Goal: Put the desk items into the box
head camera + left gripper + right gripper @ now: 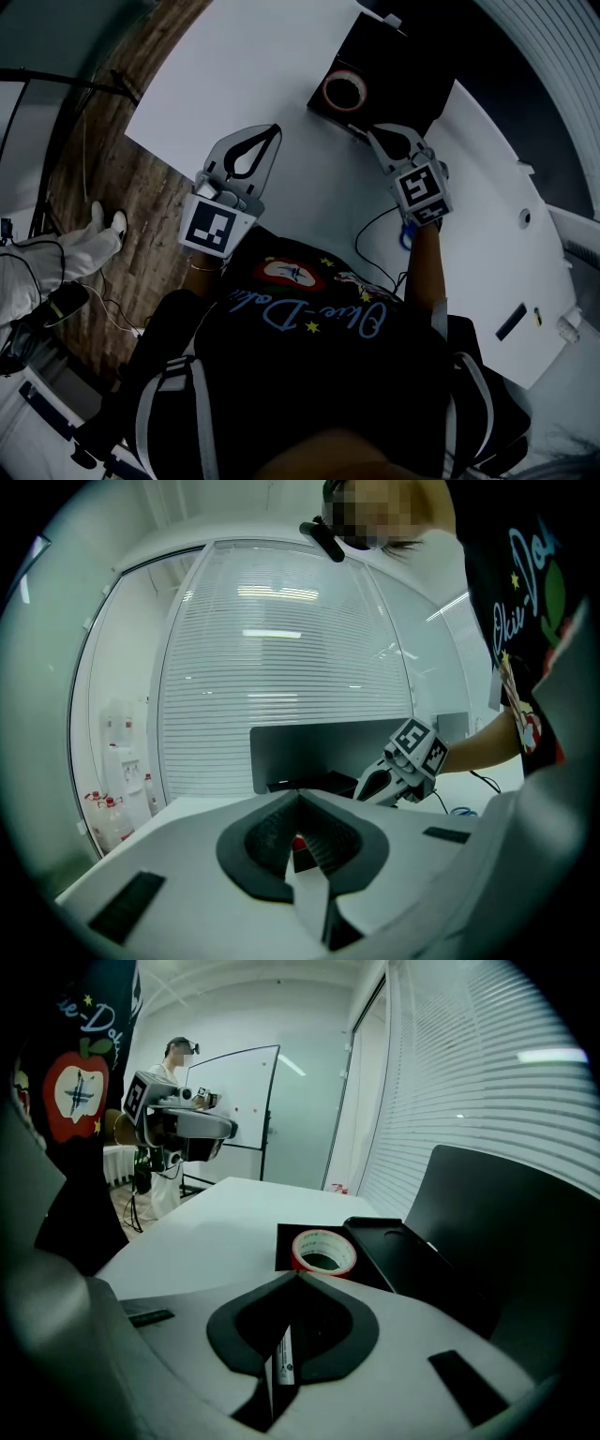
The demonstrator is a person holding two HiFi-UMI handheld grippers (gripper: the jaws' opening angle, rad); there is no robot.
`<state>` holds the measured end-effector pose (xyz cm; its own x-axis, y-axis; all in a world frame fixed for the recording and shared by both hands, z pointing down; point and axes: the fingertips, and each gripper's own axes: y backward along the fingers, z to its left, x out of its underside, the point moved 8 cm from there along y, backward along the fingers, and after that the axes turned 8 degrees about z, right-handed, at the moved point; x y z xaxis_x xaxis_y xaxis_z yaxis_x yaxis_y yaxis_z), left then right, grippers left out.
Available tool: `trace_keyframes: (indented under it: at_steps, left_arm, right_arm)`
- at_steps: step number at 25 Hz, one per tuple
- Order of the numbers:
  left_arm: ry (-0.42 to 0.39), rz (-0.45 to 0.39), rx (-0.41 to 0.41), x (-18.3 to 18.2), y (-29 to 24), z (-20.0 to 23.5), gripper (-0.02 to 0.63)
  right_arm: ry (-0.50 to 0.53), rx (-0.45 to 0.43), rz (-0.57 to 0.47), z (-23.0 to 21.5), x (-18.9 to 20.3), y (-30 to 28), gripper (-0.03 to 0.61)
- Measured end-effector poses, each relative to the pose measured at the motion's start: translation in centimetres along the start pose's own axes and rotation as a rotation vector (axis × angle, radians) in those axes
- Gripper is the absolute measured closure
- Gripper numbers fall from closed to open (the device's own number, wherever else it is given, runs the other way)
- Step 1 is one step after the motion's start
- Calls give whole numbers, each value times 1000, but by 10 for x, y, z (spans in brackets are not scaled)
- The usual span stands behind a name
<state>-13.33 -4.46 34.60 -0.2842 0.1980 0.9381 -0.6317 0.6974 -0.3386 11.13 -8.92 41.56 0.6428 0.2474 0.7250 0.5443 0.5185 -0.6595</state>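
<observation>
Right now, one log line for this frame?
left gripper: jaws shut, over table | right gripper: jaws shut, by box | tape: on black panel beside box

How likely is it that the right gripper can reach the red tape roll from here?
Likely yes. The right gripper sits just short of the tape roll, with nothing standing between them. Its jaws are shut, so they must open first.
</observation>
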Motion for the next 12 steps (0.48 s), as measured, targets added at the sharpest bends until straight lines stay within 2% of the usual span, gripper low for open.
trace_keyframes:
  at_steps: [7,12]
  left_arm:
    - [27,-30,10,-5,5,0,617]
    - [5,-32,11,-9,4,-3,617]
  right_arm:
    - [-106,75,-109,0,-5,18,580]
    - [-196,130,-201,0,-7,40,580]
